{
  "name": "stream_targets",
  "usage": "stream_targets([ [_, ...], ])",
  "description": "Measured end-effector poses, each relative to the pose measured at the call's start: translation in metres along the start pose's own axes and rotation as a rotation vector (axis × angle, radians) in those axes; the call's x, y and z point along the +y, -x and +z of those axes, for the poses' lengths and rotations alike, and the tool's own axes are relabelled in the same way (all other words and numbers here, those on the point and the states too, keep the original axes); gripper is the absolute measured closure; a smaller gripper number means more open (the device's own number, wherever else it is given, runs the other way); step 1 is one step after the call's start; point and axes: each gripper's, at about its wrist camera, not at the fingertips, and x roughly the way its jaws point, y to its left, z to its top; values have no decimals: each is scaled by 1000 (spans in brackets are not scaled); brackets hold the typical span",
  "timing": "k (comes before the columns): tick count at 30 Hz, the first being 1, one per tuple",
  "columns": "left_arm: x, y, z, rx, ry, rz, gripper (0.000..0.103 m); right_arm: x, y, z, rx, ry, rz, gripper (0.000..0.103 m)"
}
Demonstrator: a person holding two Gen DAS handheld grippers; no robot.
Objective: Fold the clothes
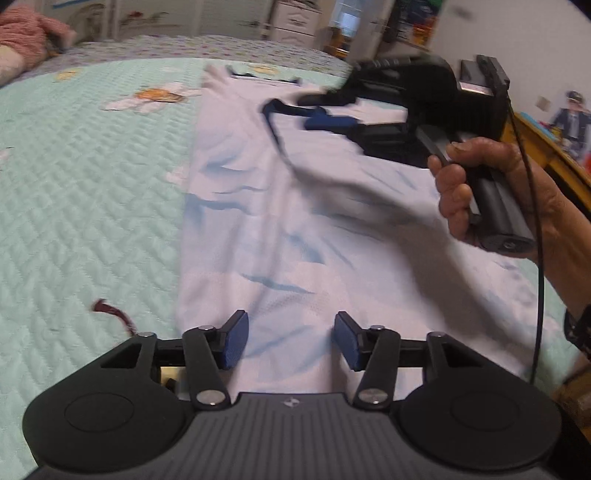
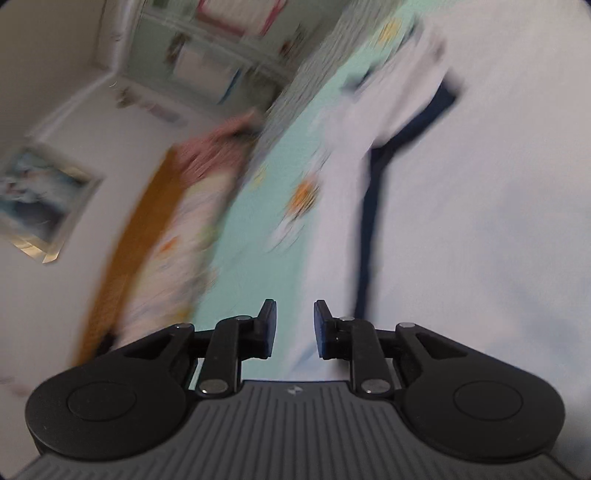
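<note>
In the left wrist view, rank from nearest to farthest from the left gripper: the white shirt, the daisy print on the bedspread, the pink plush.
1. White shirt: directly under and ahead of the left gripper.
2. Daisy print: farther up the bedspread, left of the shirt.
3. Pink plush: far left corner, at the bed's far edge.

A bed [image 1: 92, 192] with a mint quilted cover printed with daisies carries a white shirt [image 1: 295, 221], laid flat along it. A pink blanket [image 1: 26, 40] lies at its far corner.

A home bedroom: quilted floral bedspread [image 1: 92, 177], white drawers [image 1: 295, 18].
</note>
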Motion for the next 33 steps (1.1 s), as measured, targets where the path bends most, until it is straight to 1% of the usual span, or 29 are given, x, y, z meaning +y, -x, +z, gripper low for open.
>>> stream_targets([
  [1,-3,1,-1,7,-17,-2,48,0,-6,-7,61,12,-20,80],
  [2,-5,2,-1,12,-28,10,48,-3,-14,-14,118,31,-71,78],
  [3,-7,4,-1,12,-24,21,48,-9,-21,-19,150,39,-111,79],
  [4,-8,6,-1,12,-17,31,48,-14,-26,-24,173,43,-142,86],
  [5,-10,11,0,-2,-10,22,49,-14,-21,-25,154,28,-129,85],
  [6,-13,18,1,-27,-8,-3,49,-13,-16,-27,133,17,-114,82],
  [8,-19,22,4,-49,-25,-44,47,-3,-1,-30,86,31,-60,80],
  [9,-21,17,5,-27,-30,-36,46,-4,-3,-33,102,43,-86,76],
  [10,-24,11,4,-1,-34,-23,45,-5,-5,-35,117,56,-113,70],
  [11,-22,2,2,37,-14,-9,46,-6,-6,-38,133,69,-139,73],
  [12,-20,-6,0,76,11,4,46,-7,-8,-41,149,81,-165,86],
  [13,-19,-7,-1,73,24,9,46,-7,-9,-43,162,96,-187,92],
  [14,-20,-7,1,82,32,16,46,-3,-2,-45,157,114,-186,86],
  [15,-21,-6,3,92,41,25,45,0,9,-44,133,122,-175,81],
  [16,-21,-5,5,103,49,34,45,3,21,-43,107,128,-164,72],
  [17,-21,-4,8,112,67,40,45,3,37,-40,72,127,-156,72],
  [20,-23,4,22,115,138,-3,45,-10,95,-22,-63,84,-120,69],
  [22,-33,8,41,98,144,-42,45,-33,143,-12,-193,6,-132,66],
  [23,-43,9,54,81,114,-52,45,-44,165,-7,-262,-18,-167,63],
  [24,-56,7,70,63,52,-44,45,-54,187,-2,-332,-42,-203,60],
  [25,-69,4,88,46,-14,-34,45,-64,209,2,-398,-63,-242,52],
  [26,-83,-3,106,31,-89,-20,45,-71,223,6,-441,-69,-301,45],
  [27,-95,-12,126,19,-159,-5,45,-73,229,10,-464,-71,-348,43],
  [28,-107,-23,146,4,-223,5,45,-77,234,10,-485,-78,-374,42],
  [30,-130,-51,185,-36,-351,8,42,-89,247,2,-554,-116,-374,41],
  [31,-142,-70,202,-59,-403,11,42,-95,251,-6,-601,-149,-358,41],
  [33,-162,-109,234,-95,-501,10,40,-106,252,-27,-731,-218,-331,40],
])
